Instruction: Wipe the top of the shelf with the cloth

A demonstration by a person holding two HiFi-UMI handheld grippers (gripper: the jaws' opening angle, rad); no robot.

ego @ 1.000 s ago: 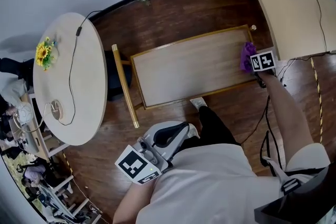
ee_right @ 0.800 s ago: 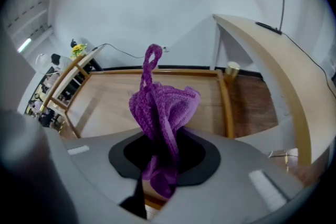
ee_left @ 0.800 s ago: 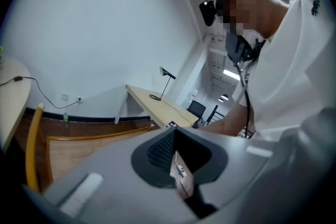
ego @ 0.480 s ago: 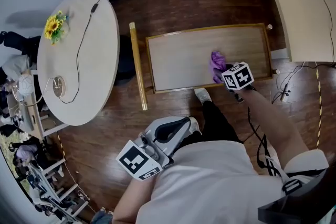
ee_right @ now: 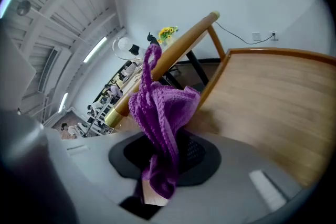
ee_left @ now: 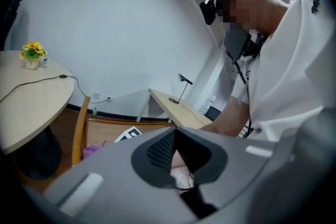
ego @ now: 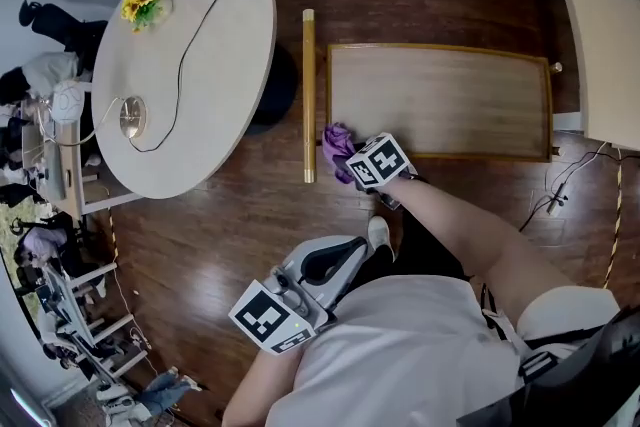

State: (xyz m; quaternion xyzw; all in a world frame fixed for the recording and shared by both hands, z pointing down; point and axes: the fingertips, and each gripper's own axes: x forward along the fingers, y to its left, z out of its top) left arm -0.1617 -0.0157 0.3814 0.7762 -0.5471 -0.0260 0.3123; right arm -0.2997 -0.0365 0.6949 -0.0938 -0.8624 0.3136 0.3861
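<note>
Head view has the right gripper (ego: 350,158) at the near left corner of the wooden shelf (ego: 440,100), its fingers pinching the purple cloth (ego: 337,145), which bunches over the shelf's rim just beside the wooden side rail (ego: 308,95). Right gripper view shows the cloth standing up out of the closed fingers, with the shelf top beyond it. Left gripper (ego: 345,250) hangs by the person's body, well apart from the shelf, fingers pressed together on nothing.

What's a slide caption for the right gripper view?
View along the right claw: purple cloth clamped, at a corner of the wooden shelf top.
</note>
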